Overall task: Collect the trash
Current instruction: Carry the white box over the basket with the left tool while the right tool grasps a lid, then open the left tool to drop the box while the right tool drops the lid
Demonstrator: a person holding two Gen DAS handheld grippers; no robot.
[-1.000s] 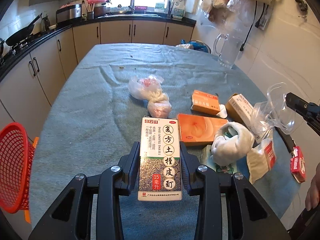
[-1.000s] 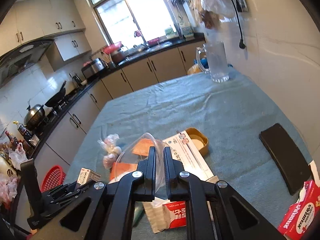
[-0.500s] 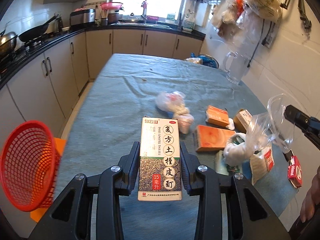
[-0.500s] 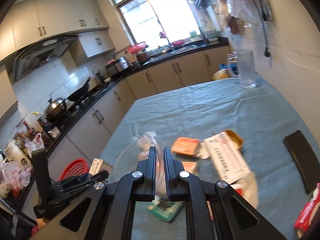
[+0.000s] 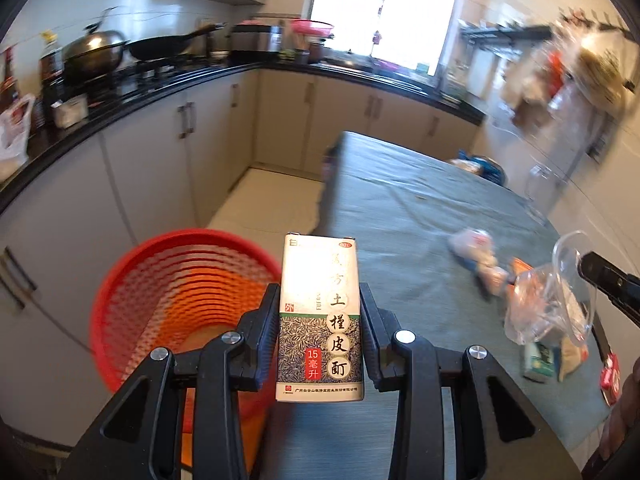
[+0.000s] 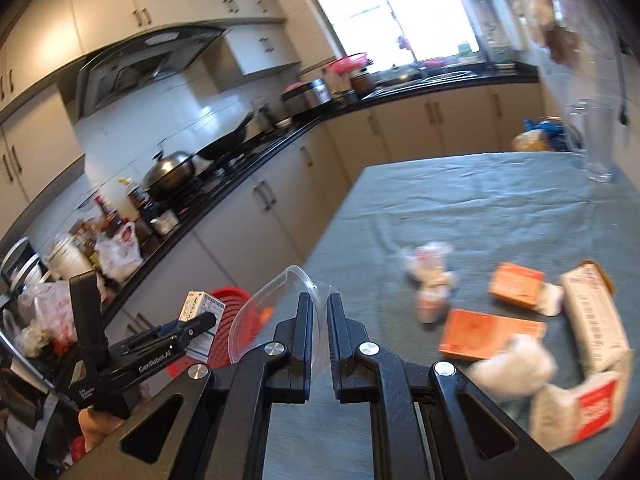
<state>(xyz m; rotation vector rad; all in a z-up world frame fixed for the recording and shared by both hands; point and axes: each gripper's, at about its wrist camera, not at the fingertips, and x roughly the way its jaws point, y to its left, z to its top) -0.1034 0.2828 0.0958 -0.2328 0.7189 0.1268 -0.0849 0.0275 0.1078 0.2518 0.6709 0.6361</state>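
Now left hand-held gripper (image 5: 319, 312) clamped on medicine box (image 5: 320, 316), box near red basket (image 5: 176, 304) rim — not yet over it. Right hand-held gripper (image 6: 319, 320) pinches clear plastic cup (image 6: 276, 308). Centre over basket opening before release — avoid rim bounce.

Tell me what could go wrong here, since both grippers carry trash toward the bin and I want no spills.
1. The medicine box is not yet over the red basket; released now, it may miss.
2. The right gripper pinches only the rim of the clear plastic container, which could slip.
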